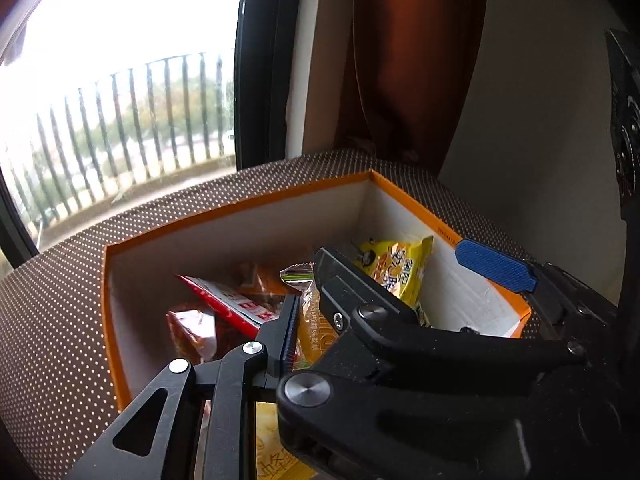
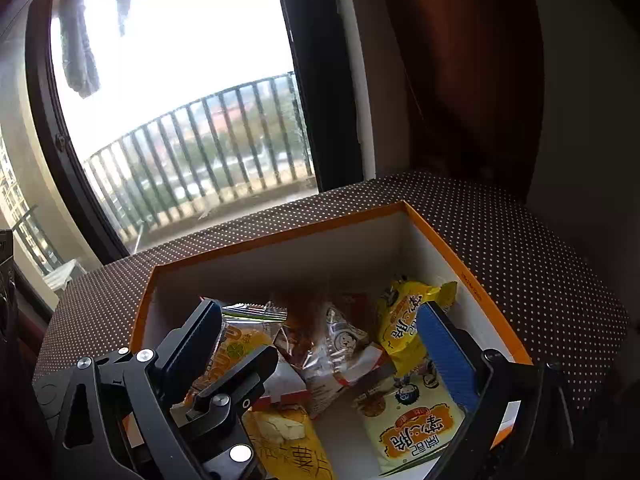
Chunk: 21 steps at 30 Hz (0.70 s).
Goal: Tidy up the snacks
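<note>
Left gripper [image 1: 306,308] clenched on orange packet [image 1: 314,332] above box [image 1: 248,208]; release low. Right gripper [image 2: 320,340] released.

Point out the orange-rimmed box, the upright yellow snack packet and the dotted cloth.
box [image 2: 280,240]: right wrist view, far orange rim.
yellow snack packet [image 2: 404,320]: right wrist view, printed front.
dotted cloth [image 1: 60,300]: left wrist view, bare patch left of the box.
</note>
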Each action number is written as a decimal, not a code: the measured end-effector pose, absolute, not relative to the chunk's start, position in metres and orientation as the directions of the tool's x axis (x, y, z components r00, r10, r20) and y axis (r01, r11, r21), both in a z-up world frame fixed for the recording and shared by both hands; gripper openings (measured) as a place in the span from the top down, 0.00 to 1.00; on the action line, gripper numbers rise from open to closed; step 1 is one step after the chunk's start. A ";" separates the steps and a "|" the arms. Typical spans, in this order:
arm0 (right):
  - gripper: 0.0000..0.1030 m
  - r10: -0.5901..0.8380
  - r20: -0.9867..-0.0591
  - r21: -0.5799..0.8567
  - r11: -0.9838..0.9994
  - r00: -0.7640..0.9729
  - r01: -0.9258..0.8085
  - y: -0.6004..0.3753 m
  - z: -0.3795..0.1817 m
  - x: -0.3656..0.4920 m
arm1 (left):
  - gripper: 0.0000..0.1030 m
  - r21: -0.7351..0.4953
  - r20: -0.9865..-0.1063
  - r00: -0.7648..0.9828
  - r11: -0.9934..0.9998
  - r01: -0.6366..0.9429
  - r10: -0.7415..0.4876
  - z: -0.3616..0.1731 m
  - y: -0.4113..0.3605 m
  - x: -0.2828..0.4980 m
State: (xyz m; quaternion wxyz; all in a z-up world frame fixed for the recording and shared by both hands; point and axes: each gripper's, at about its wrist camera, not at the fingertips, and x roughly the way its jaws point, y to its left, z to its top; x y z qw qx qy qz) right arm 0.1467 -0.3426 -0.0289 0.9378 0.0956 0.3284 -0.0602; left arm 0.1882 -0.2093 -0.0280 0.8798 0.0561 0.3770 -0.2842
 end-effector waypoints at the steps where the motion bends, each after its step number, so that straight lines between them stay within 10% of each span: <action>1: 0.04 -0.054 -0.634 0.140 0.973 0.772 0.183 -0.344 -0.032 0.147 | 0.74 -0.114 -0.705 0.547 0.833 0.542 -0.452 -0.030 -0.212 0.190; 8: 0.04 -0.080 -0.669 0.140 0.963 0.739 0.231 -0.359 -0.050 0.149 | 0.34 -0.078 -0.751 0.525 0.844 0.531 -0.399 -0.044 -0.224 0.201; 21: 0.04 -0.082 -0.676 0.117 0.969 0.732 0.216 -0.347 -0.055 0.143 | 0.17 0.014 -0.705 0.634 0.887 0.461 -0.318 -0.040 -0.201 0.173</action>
